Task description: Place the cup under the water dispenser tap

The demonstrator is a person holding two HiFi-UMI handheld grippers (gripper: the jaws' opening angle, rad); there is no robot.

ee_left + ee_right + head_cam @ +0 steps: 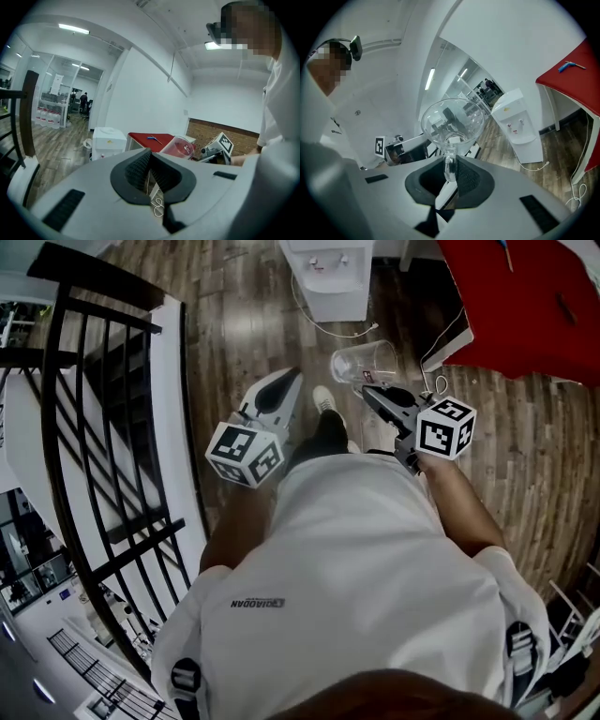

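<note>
The cup [364,363] is of clear plastic and it hangs in the air above the wooden floor [234,324], turned on its side. It is not at the water dispenser [328,277], which stands farther away and a little to the left. The right tongs [373,390] are narrow and pinch the thin edge of the cup between their pads. In the right gripper view the cup [451,123] stands out past the right tongs [451,164], with the water dispenser [516,124] behind it to the right.

The left tongs [284,382] are just left of the cup and apart from it. In the left gripper view these left tongs [150,159] have their tips together and nothing is between them.

A white cable [347,332] lies on the floor between the dispenser and the cup. A red bench [534,296] is at the far right. A black railing [75,409] runs along the left side.
</note>
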